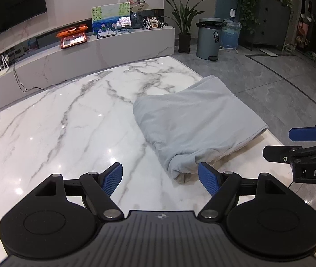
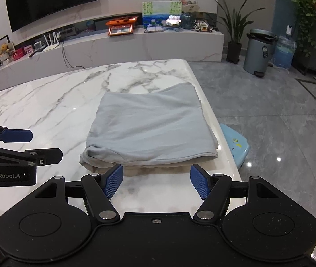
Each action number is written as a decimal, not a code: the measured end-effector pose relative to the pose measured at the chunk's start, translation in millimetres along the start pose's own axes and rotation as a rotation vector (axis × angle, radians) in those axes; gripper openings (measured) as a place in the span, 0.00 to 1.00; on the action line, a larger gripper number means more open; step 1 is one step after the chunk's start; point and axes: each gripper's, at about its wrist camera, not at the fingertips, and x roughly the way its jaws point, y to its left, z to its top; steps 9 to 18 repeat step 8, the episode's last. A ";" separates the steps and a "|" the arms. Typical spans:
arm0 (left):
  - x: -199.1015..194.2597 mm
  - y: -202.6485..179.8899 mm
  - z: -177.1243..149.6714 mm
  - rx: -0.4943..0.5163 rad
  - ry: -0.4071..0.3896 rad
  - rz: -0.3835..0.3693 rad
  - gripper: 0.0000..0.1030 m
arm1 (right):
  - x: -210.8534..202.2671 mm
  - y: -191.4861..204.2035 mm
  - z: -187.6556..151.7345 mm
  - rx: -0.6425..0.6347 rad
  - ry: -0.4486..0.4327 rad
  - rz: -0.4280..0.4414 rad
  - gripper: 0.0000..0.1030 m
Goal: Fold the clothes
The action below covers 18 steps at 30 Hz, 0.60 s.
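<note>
A light grey garment [image 1: 199, 124] [image 2: 151, 126] lies folded into a thick rectangle near the right edge of the white marble table [image 1: 68, 122] [image 2: 46, 102]. My left gripper [image 1: 160, 175] is open just in front of the bundle's near left corner, with nothing between its blue pads [image 1: 113, 178]. My right gripper [image 2: 156, 179] is open too, hovering just short of the garment's near edge, its fingers empty. Each gripper shows in the other's view: the right one [image 1: 300, 142] at the right edge, the left one [image 2: 19, 146] at the left edge.
The table's right edge runs close beside the garment, with grey tiled floor beyond. A light blue stool [image 2: 236, 146] stands on the floor below that edge. A low marble TV bench [image 2: 135, 44] with clutter, a potted plant [image 2: 234, 35] and a grey bin [image 2: 259, 52] stand farther off.
</note>
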 end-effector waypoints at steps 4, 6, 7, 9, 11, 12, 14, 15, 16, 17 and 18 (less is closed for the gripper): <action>-1.2 -0.6 -0.7 0.013 -0.017 0.039 0.72 | 1.4 1.1 0.4 0.003 -0.002 0.000 0.63; -1.0 0.0 -1.0 0.014 -0.020 0.056 0.72 | 2.5 1.6 0.7 0.005 -0.002 0.001 0.63; -0.7 0.4 -1.1 0.013 -0.020 0.058 0.72 | 2.9 1.9 0.9 0.005 -0.001 0.001 0.63; -0.7 1.7 -0.7 0.014 -0.020 0.056 0.72 | 3.2 2.2 1.0 0.005 -0.001 0.001 0.63; -0.7 1.7 -0.7 0.014 -0.020 0.056 0.72 | 3.2 2.2 1.0 0.005 -0.001 0.001 0.63; -0.7 1.7 -0.7 0.014 -0.020 0.056 0.72 | 3.2 2.2 1.0 0.005 -0.001 0.001 0.63; -0.7 1.7 -0.7 0.014 -0.020 0.056 0.72 | 3.2 2.2 1.0 0.005 -0.001 0.001 0.63; -0.7 1.7 -0.7 0.014 -0.020 0.056 0.72 | 3.2 2.2 1.0 0.005 -0.001 0.001 0.63; -0.7 1.7 -0.7 0.014 -0.020 0.056 0.72 | 3.2 2.2 1.0 0.005 -0.001 0.001 0.63; -0.7 1.7 -0.7 0.014 -0.020 0.056 0.72 | 3.2 2.2 1.0 0.005 -0.001 0.001 0.63; -0.7 1.7 -0.7 0.014 -0.020 0.056 0.72 | 3.2 2.2 1.0 0.005 -0.001 0.001 0.63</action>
